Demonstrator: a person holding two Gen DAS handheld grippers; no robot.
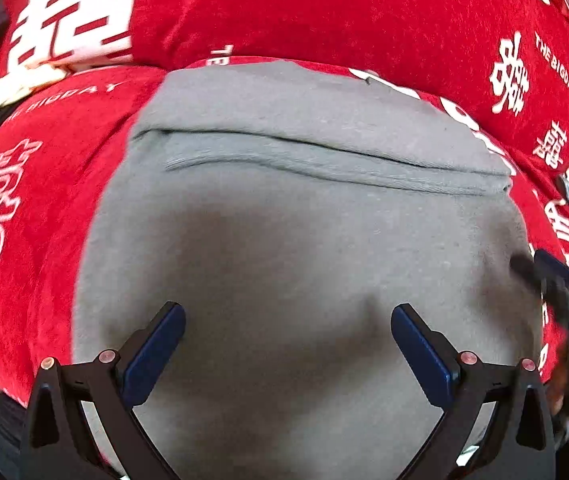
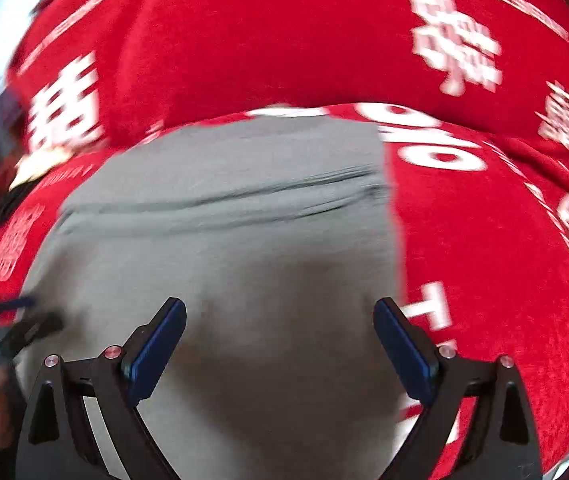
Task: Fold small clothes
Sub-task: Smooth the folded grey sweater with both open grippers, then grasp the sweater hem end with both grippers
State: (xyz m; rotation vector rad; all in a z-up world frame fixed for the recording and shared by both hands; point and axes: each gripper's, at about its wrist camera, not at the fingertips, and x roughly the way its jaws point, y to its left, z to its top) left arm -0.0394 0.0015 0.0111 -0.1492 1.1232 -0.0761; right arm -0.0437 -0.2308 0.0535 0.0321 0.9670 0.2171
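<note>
one soft grey knit garment (image 1: 296, 240), ribbed hem, on plush red blanket (image 1: 324, 12)

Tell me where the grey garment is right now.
The grey garment lies flat on the red printed cover, under both open grippers, left gripper and right gripper.

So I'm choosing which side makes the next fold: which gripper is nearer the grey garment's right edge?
Right. The right gripper hangs open with one finger over the garment's right edge; the left gripper, also open, is over its middle.
</note>
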